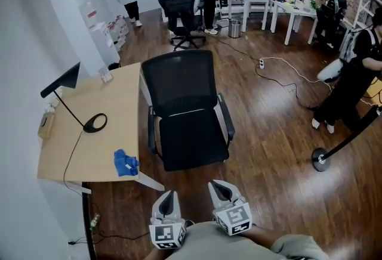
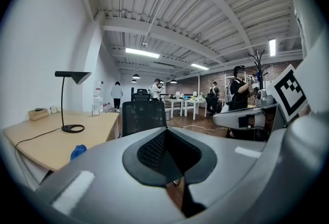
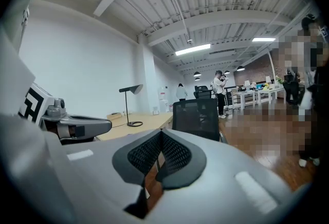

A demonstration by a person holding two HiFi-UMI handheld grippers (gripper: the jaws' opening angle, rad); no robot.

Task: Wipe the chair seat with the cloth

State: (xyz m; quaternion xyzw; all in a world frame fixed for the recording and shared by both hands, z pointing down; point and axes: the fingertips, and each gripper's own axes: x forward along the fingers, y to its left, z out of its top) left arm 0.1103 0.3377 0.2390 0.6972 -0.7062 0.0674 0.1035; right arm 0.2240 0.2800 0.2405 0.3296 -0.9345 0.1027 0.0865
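Left gripper (image 1: pixel 168 199) and right gripper (image 1: pixel 221 187) both closed and empty, held low in front of the chair (image 1: pixel 185 115); cloth (image 1: pixel 126 163) lies untouched on the desk (image 1: pixel 110 95).

Each gripper view shows the jaws pressed together at the tips with nothing between them. The grippers sit side by side near the person's body, pointing at the chair and well apart from it. The chair is black with a mesh back, its seat facing the grippers, just beside the desk's right edge. The cloth is blue and crumpled, near the desk's near-right corner, left of the seat and on the left gripper's side. The lamp (image 1: pixel 94 123) base stands further back on the desk. People stand by the far tables and at the right.
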